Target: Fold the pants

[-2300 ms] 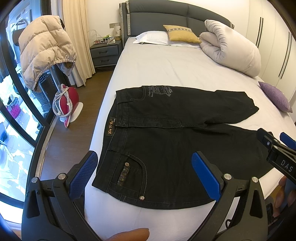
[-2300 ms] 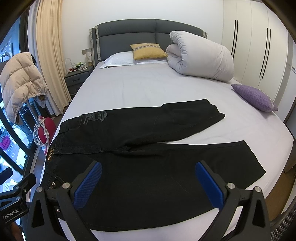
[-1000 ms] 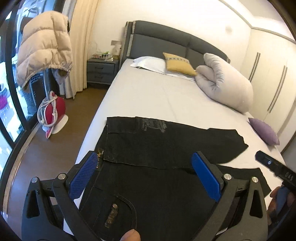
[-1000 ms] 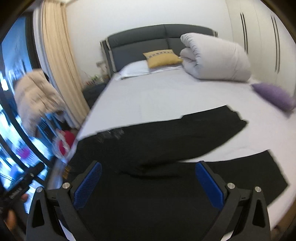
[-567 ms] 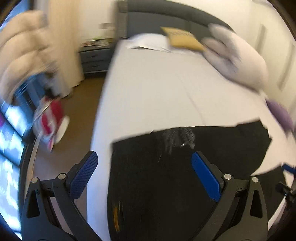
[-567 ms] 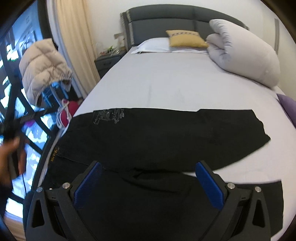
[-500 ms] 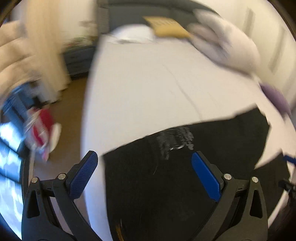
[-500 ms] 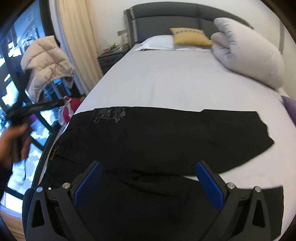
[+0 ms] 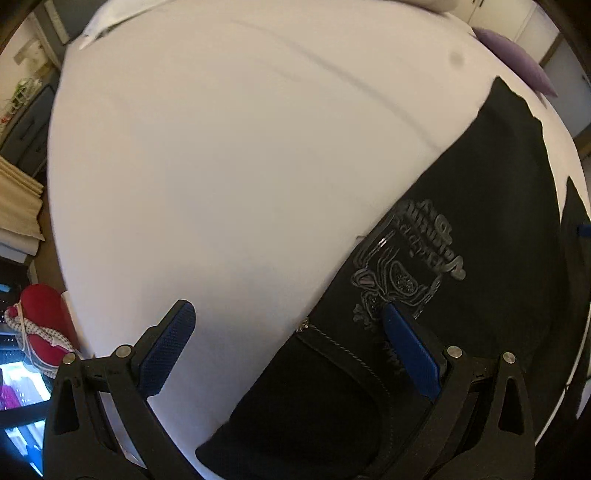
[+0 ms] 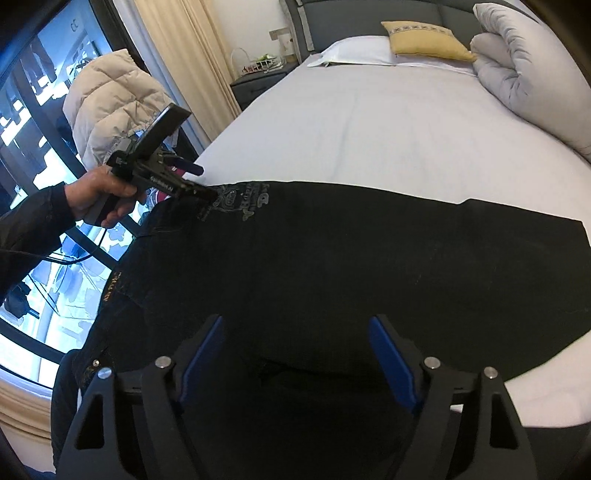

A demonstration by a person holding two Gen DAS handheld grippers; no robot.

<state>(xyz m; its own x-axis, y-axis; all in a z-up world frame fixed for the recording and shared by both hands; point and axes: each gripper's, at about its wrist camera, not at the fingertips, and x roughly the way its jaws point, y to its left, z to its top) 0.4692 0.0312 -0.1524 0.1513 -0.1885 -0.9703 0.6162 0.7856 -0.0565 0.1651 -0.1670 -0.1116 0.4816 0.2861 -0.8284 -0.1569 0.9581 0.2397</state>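
Black jeans lie flat across the foot of the white bed, waistband to the left, legs to the right. In the left wrist view the jeans show a grey printed back pocket. My left gripper is open, low over the far waistband corner, one finger over the sheet and one over the denim. It also shows in the right wrist view at the waist's far edge. My right gripper is open and empty above the middle of the jeans, near the crotch.
A rolled white duvet, a yellow cushion and a white pillow lie at the bed's head. A purple cushion sits at the right edge. A beige puffer jacket hangs left of the bed by the window.
My left gripper has swung forward and down from the near edge to the far waistband corner. My right gripper has moved in lower over the jeans. The jeans have not moved.
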